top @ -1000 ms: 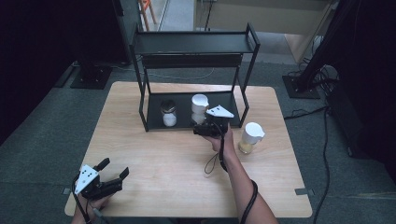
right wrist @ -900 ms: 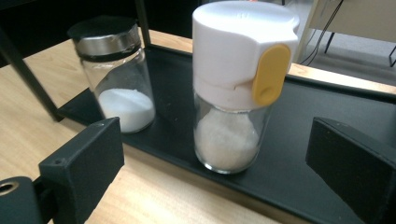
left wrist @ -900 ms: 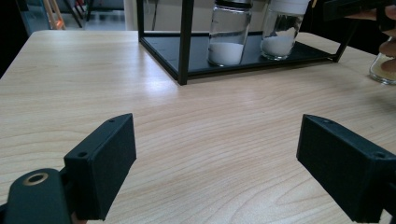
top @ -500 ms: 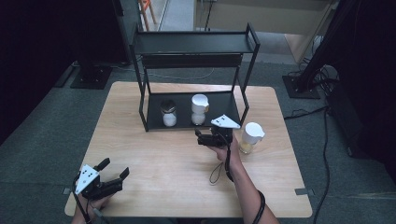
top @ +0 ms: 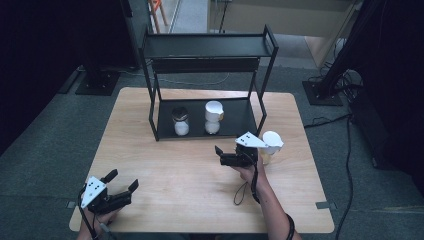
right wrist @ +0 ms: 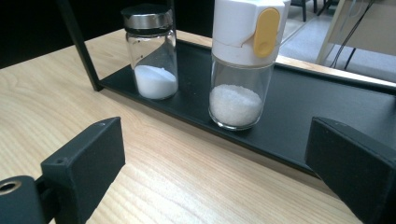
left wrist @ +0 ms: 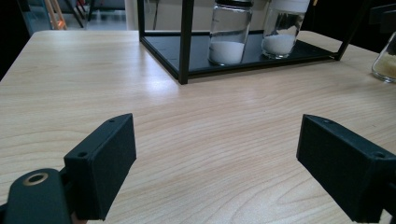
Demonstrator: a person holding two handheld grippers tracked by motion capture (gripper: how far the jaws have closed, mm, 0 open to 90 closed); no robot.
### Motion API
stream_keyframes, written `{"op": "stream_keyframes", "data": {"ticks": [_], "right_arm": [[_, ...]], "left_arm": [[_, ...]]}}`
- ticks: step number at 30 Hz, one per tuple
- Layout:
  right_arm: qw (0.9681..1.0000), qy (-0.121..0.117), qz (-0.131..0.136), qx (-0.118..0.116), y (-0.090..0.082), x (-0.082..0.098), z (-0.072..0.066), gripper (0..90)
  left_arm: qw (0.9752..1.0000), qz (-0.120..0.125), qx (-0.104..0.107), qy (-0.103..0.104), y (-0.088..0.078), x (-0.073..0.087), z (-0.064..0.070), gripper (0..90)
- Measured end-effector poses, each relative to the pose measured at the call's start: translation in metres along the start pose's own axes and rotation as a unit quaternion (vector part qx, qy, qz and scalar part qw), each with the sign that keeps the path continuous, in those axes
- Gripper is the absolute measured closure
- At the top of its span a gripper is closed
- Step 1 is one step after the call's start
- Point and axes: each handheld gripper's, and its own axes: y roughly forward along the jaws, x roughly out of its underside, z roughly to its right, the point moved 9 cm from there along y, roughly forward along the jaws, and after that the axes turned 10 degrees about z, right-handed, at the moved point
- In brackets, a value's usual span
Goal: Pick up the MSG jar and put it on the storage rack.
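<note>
A black two-tier rack (top: 210,46) stands at the back of the wooden table (top: 170,200). Two jars of white grains stand on its bottom shelf: a dark-lidded one (top: 180,121) (right wrist: 152,51) (left wrist: 229,32) and a taller one with a white cap and yellow tab (top: 213,117) (right wrist: 243,65) (left wrist: 282,28). A third jar (top: 270,145) (left wrist: 385,60) with a white cap and yellowish contents stands on the table right of the rack. My right gripper (top: 220,155) (right wrist: 215,135) is open in front of the rack and holds nothing. My left gripper (top: 122,180) (left wrist: 217,135) rests open at the front left.
The rack's black upright post (left wrist: 186,42) stands between my left gripper and the jars. The rack's top shelf is bare. Dark floor, stands and cables (top: 345,150) surround the table.
My right gripper has drawn back from the rack toward the front of the table, still open. The left gripper and the jars have not moved.
</note>
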Motion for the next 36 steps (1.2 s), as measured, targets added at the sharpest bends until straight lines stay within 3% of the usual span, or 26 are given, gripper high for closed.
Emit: {"op": "stream_keyframes", "data": {"ticks": [14,36], "right_arm": [[0.9995,-0.010,0.015,-0.025,-0.025,0.004,-0.002,4.8],[0.9997,-0.003,0.018,-0.017,-0.058,0.017,0.010,4.8]], "left_arm": [[1.0000,-0.001,-0.002,0.001,0.000,0.000,0.000,12.2],[1.0000,0.001,-0.006,-0.001,0.000,0.000,-0.001,12.2]]}}
